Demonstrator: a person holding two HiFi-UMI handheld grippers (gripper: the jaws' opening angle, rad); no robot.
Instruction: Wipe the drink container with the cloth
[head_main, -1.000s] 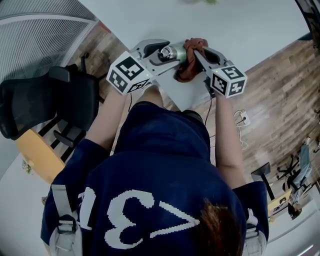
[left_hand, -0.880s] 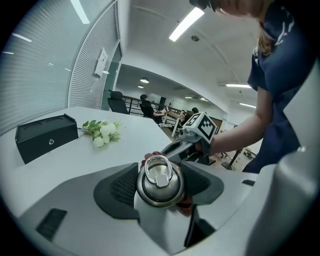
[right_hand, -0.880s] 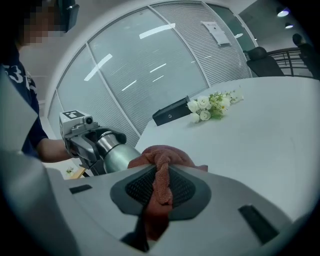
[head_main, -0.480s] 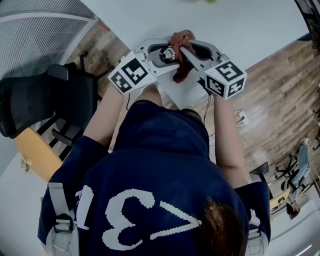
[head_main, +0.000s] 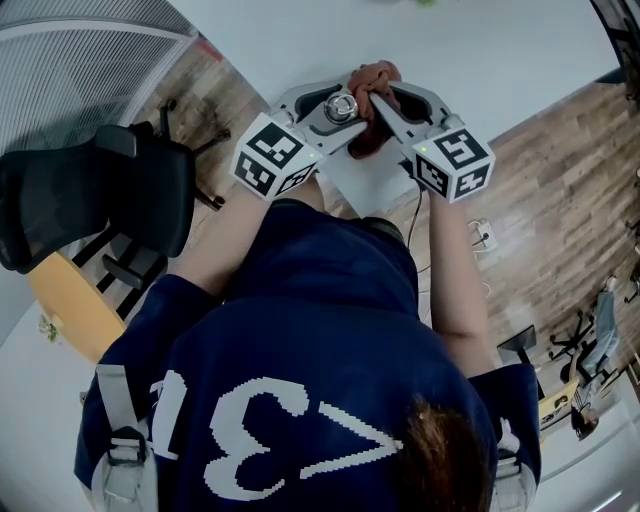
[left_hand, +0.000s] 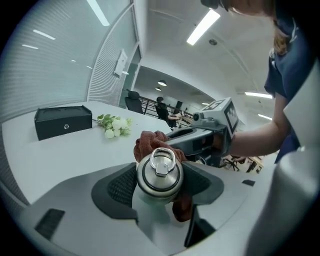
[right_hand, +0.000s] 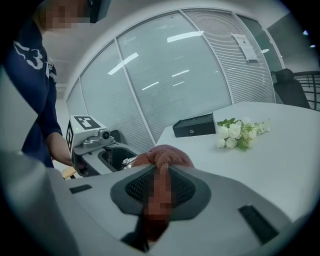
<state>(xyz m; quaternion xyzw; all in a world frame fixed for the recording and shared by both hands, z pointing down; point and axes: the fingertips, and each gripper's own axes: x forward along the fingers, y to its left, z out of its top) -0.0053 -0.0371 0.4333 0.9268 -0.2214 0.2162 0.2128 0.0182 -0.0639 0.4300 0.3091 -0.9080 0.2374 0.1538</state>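
Left gripper view: left gripper (left_hand: 160, 187) clamped on the steel drink container (left_hand: 159, 175), ring lid facing the camera, over the white table (left_hand: 60, 150), while the right gripper (right_hand: 159, 189), jaws narrow, pinches the rust-brown cloth (right_hand: 165, 156) lying against the container's far and right side.

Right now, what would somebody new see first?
A shiny steel bottle, gripped in the left tool, in the middle. A reddish-brown cloth, pinched in the right tool, sits against its side. Farther back, white flowers lie by a black box on the white table.
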